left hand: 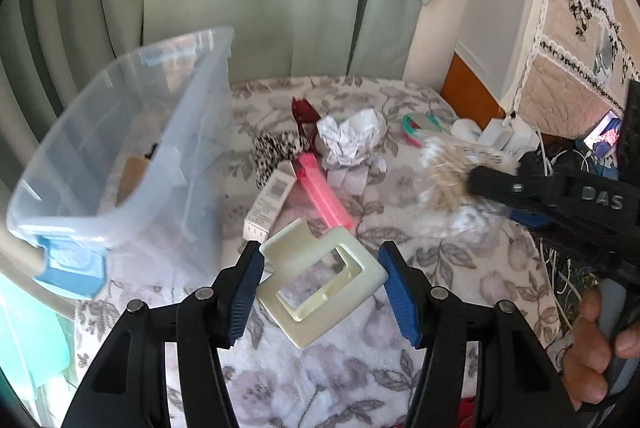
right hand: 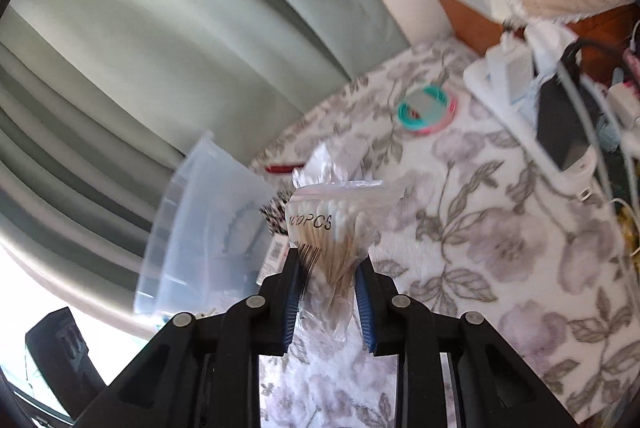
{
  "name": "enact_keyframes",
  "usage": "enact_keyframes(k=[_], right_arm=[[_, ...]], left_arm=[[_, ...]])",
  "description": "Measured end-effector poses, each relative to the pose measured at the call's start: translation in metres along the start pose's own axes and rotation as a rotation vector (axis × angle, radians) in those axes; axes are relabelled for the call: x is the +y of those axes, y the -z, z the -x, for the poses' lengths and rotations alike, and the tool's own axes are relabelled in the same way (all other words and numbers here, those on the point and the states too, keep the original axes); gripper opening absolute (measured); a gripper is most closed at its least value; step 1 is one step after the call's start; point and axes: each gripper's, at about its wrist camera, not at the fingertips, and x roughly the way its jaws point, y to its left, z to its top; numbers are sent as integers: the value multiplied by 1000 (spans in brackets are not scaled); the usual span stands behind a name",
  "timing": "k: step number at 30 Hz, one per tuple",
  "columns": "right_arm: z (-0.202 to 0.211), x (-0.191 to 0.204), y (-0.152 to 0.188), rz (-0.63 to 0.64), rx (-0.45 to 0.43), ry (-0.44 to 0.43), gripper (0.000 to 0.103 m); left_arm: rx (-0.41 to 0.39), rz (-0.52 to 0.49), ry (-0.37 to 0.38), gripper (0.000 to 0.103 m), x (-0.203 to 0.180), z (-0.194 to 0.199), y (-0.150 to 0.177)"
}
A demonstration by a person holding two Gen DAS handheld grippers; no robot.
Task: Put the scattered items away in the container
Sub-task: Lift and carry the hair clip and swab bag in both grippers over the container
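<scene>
A: Between the blue pads of our left gripper [left hand: 322, 290] we have the cream clip [left hand: 320, 280], pinched at both sides and held above the near part of the floral bed [left hand: 460, 268].

B: Right gripper [right hand: 328, 284]?

A: Clamped on the swab bag [right hand: 332, 228], lifted off the bed; the label end reads "PCS". The left view blurs the bag [left hand: 452, 184], but we see it at the tip of that gripper [left hand: 480, 184].

B: Where is the bin [left hand: 120, 164]?

A: On the left edge of the bed, tilted in our view, clear with a blue latch. We cannot make out what lies inside.

B: What remains outside it?

A: Beside the bin: a white box [left hand: 269, 204], a pink clip [left hand: 324, 188], a crumpled paper [left hand: 350, 138], a spotted item [left hand: 276, 148] and a dark red clip [left hand: 304, 114]. Nearer the far right corner, a teal ring [right hand: 426, 110].
</scene>
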Motion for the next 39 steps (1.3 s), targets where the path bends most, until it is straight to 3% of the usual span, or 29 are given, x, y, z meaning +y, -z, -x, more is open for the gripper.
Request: enact_keyframes(k=[8, 23, 39], right_arm=[[47, 2, -11, 4, -115, -36, 28], [100, 36, -17, 69, -255, -73, 28], [127, 93, -10, 235, -341, -116, 28]], left_arm=[[-82, 10, -26, 61, -2, 30, -19], [-236, 50, -33, 61, 8, 83, -42], [-291, 126, -22, 61, 46, 97, -45]])
